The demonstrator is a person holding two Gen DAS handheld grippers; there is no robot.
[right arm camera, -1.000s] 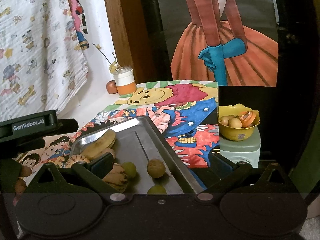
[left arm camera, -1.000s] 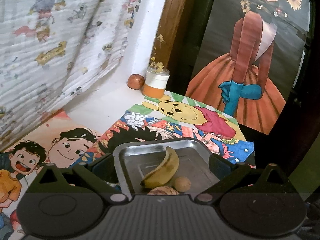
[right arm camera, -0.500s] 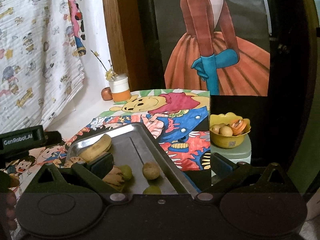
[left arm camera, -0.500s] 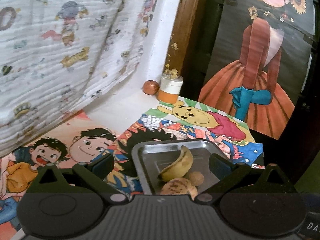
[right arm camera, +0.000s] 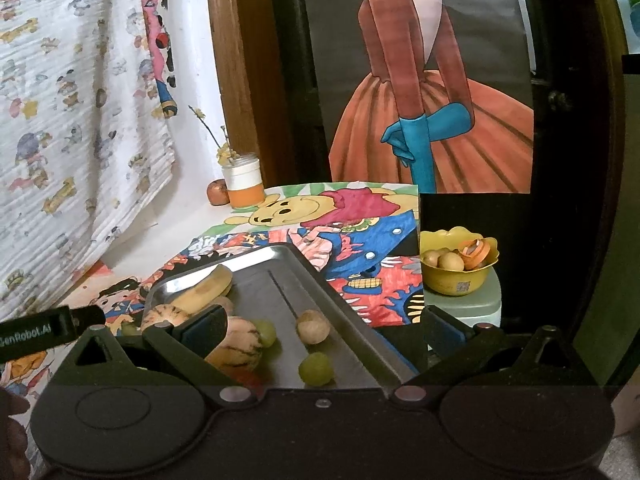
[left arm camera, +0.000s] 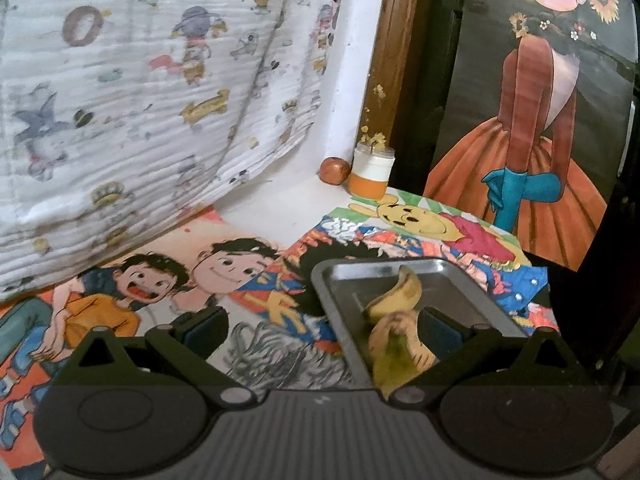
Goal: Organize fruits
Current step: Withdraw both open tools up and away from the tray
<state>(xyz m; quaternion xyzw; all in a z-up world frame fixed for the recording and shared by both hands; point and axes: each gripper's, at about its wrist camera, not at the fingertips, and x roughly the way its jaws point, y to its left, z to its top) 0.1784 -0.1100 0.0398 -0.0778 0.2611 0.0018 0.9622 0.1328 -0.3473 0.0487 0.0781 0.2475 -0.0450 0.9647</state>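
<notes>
2 grippers hang wide open and empty over the scene: the left gripper (left arm camera: 320, 330) hovers above the tray's left edge, and the right gripper (right arm camera: 324, 330) sits above its near end. Right under them is the metal tray (right arm camera: 280, 276), resting on the counter (left arm camera: 276, 208) with its bright cartoon drawings. Inside it, nearest the right wrist camera, lies 1 green grape-like fruit (right arm camera: 316, 368), with a striped yellow melon-like fruit (right arm camera: 236, 344) just to its left, partly behind a finger, and another pale green fruit (right arm camera: 266, 332) touching it. A little further in sits 1 round tan fruit (right arm camera: 313, 326), on its own. At the far left of the tray there's the banana (right arm camera: 206, 290), lying along the rim with a second striped fruit (right arm camera: 164, 316) tucked against it. Off to the right, well apart from the tray, a yellow bowl (right arm camera: 456, 282) stands on a pale green stool-like stand (right arm camera: 468, 306), holding a few tan fruits (right arm camera: 444, 260) and an orange curl of peel (right arm camera: 474, 252). Far back in the corner, a white-and-orange jar (right arm camera: 243, 180) carries dried yellow sprigs, and 1 reddish apple-like fruit (right arm camera: 217, 192) rests just beside it.
</notes>
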